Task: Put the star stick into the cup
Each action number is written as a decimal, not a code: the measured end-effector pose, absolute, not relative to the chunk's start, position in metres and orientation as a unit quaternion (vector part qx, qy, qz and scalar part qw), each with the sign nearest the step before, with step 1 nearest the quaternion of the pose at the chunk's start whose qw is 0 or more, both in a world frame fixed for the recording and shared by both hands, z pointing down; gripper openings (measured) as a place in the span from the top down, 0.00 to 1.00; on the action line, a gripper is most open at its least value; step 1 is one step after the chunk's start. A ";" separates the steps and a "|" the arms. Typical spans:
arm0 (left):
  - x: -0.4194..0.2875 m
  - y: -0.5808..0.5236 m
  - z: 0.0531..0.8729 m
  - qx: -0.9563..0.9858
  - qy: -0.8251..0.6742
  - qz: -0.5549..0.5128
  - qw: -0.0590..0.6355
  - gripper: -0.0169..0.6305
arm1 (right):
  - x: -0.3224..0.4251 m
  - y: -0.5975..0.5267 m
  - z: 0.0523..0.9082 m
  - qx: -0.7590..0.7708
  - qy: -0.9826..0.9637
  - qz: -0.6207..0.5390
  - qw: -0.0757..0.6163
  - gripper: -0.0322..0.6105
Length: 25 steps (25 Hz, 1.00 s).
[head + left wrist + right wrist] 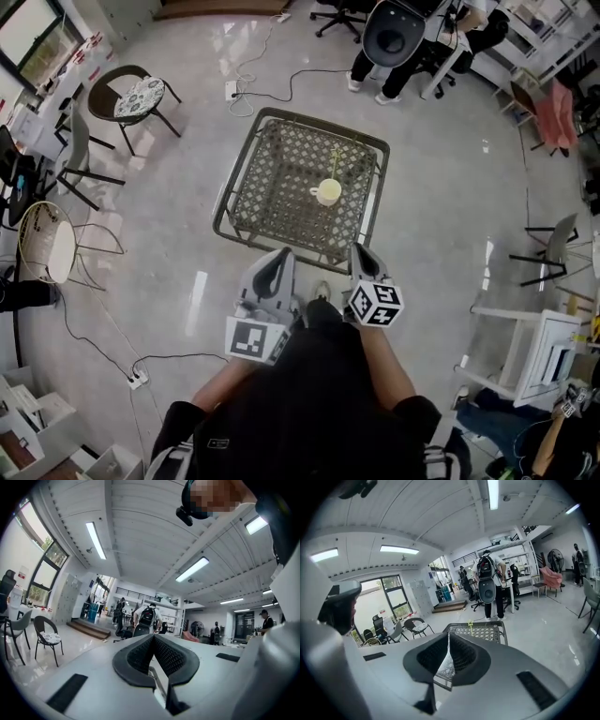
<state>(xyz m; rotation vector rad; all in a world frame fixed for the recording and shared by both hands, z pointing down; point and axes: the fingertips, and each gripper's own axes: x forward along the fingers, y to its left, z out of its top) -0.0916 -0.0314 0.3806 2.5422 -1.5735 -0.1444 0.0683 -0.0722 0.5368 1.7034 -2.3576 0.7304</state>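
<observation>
Seemingly the star stick (334, 165) already stands in the cup (327, 193) on the lattice table (267, 202), so with the left gripper (277, 262) and right gripper (363, 253) both closed on nothing near the body, I'd hold them clear and not knock it.

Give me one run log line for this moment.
star stick standing in cup on mesh table | left gripper: jaws shut, empty, near body | right gripper: jaws shut, empty, near body

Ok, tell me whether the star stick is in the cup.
In. The star stick stands up out of the cup on the woven table.
</observation>
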 end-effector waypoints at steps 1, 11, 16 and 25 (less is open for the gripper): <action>-0.089 -0.028 0.381 0.848 -0.522 -0.048 0.073 0.95 | 0.070 -0.067 0.529 0.568 -0.785 0.240 0.066 0.92; -0.066 -0.011 0.386 0.853 -0.515 -0.041 0.072 0.95 | 0.087 -0.039 0.468 0.568 -0.799 0.195 0.019 0.93; -0.052 -0.009 0.383 0.847 -0.524 -0.044 0.074 0.95 | 0.090 -0.022 0.458 0.552 -0.810 0.198 0.018 0.93; -0.030 -0.011 0.382 0.843 -0.531 -0.042 0.076 0.95 | 0.097 -0.016 0.451 0.533 -0.824 0.195 0.015 0.93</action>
